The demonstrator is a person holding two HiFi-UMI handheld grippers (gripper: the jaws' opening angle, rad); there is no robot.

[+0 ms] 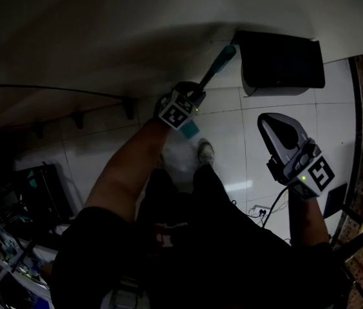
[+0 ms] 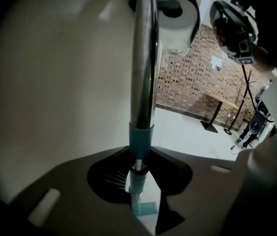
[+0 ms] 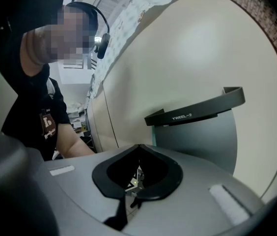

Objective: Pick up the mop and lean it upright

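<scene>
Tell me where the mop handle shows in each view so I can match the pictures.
Head view: mop handle upper centre, slanting from its teal tip down into the left gripper.
Left gripper view: the handle runs upright through the centre, between the jaws.
Right gripper view: not in it.
Shared landmark: the dark-lidded bin, upper right in the head view, right of centre in the right gripper view.

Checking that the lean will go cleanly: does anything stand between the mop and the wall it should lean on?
Nothing visible does. The mop, held in the left claw, tilts towards the bare wall. The dark bin stands close beside the mop's tip, not across its path.
</scene>
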